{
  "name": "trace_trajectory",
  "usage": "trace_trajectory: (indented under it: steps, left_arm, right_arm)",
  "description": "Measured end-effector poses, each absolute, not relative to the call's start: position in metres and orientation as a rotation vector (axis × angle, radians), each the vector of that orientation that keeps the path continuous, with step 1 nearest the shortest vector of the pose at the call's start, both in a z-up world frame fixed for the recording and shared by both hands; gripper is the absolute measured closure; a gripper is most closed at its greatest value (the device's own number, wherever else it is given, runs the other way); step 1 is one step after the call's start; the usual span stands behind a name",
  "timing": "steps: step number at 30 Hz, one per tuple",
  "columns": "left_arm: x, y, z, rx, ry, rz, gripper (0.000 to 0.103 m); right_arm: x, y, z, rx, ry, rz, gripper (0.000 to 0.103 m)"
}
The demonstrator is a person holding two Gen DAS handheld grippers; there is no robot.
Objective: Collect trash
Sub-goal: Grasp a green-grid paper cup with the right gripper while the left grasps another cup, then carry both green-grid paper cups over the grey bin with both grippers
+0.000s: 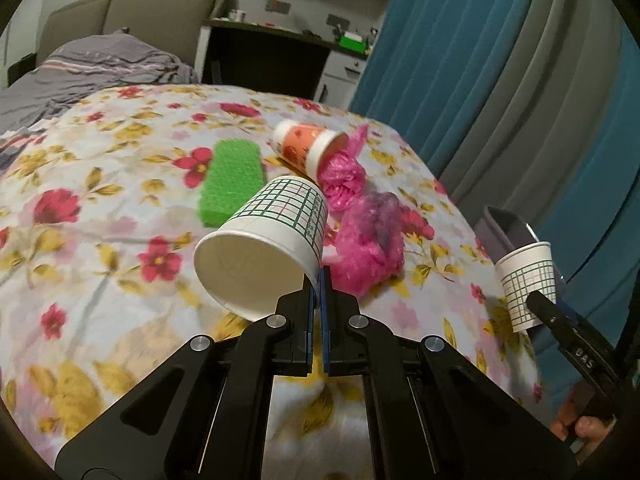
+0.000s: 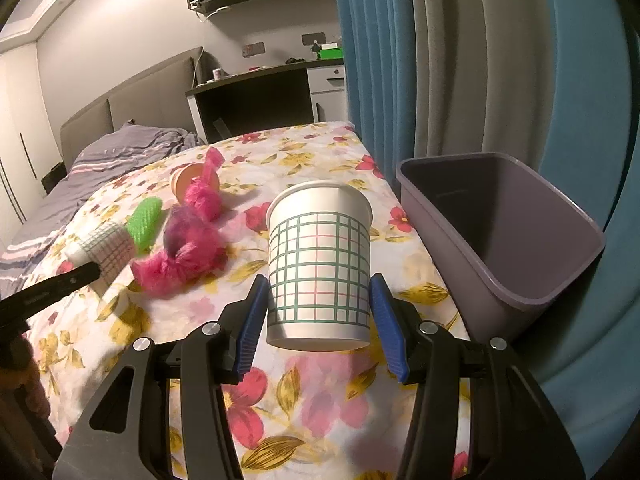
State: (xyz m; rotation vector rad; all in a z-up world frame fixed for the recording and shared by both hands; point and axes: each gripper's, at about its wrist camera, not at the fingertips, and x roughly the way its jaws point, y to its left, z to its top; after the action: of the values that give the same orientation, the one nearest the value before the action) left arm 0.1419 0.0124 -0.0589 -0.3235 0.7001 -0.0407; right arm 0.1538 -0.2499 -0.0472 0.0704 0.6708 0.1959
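Observation:
My left gripper (image 1: 320, 280) is shut on the rim of a white paper cup with a green grid (image 1: 264, 248), held tilted above the floral bed. My right gripper (image 2: 318, 300) is shut on a second grid paper cup (image 2: 320, 264), held upside down beside the purple bin (image 2: 520, 240). That cup also shows in the left wrist view (image 1: 528, 284). On the bed lie an orange paper cup (image 1: 308, 148) on its side, a crumpled pink bag (image 1: 344, 176) at its mouth, and another pink bag (image 1: 368, 244).
A green sponge (image 1: 232, 184) lies on the floral sheet (image 1: 100, 240). Blue and grey curtains (image 2: 460, 60) hang to the right. A grey blanket (image 1: 80, 72) covers the bed's far end, with a desk (image 2: 260, 92) behind it.

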Motion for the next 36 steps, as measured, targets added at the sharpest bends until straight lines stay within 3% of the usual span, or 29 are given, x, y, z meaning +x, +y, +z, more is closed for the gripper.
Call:
trace_trajectory:
  steps: [36]
  left_arm:
    - [0.086,-0.007,-0.017,-0.256,0.578,-0.089,0.101]
  right_arm:
    - [0.103,-0.279,0.004,0.087,0.512,0.142,0.052]
